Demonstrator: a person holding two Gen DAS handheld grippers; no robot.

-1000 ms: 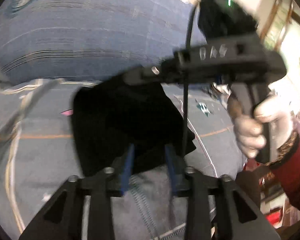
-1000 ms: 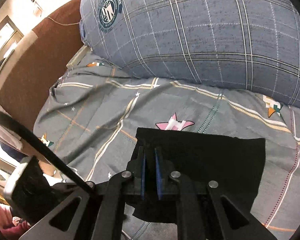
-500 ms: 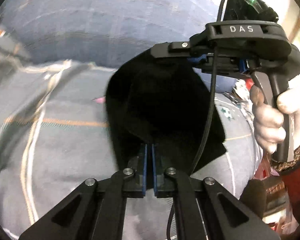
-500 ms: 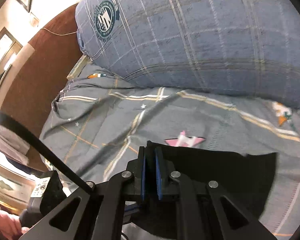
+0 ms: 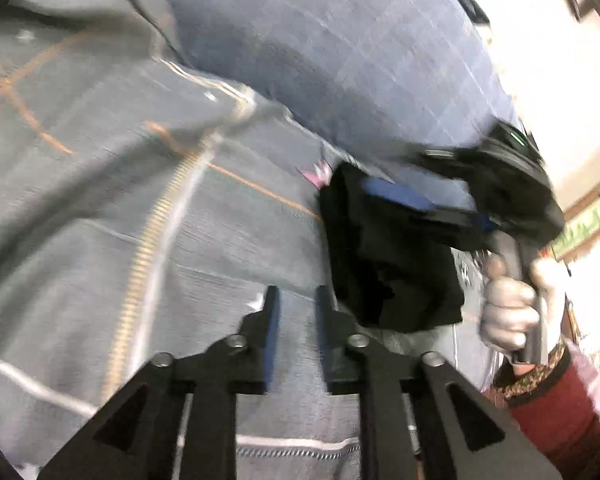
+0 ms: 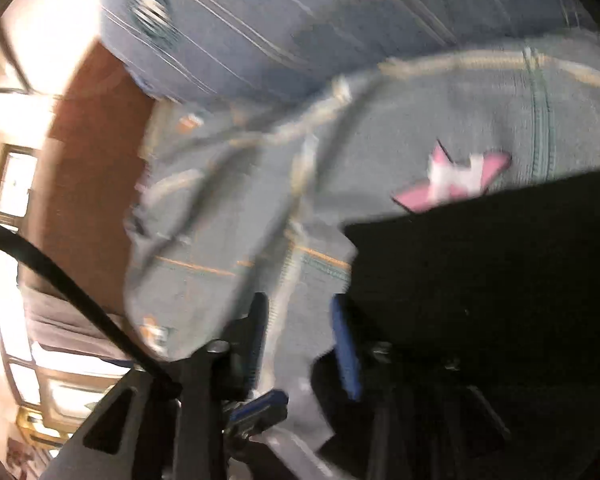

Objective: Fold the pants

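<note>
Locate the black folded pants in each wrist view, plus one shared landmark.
Left wrist: black folded pants right of centre, on the grey plaid bedsheet.
Right wrist: they fill the lower right.
Shared landmark: the pink star print at the pants' far edge.

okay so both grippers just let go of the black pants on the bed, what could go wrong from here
1. The black pants lie bunched with an uneven lower edge, so the fold may have slumped and could need redoing.
2. The opening right gripper hangs right over the cloth; pulling away, a finger might snag and drag it.
3. The left gripper, opening, is empty beside the pants, so nothing steadies them.
</note>
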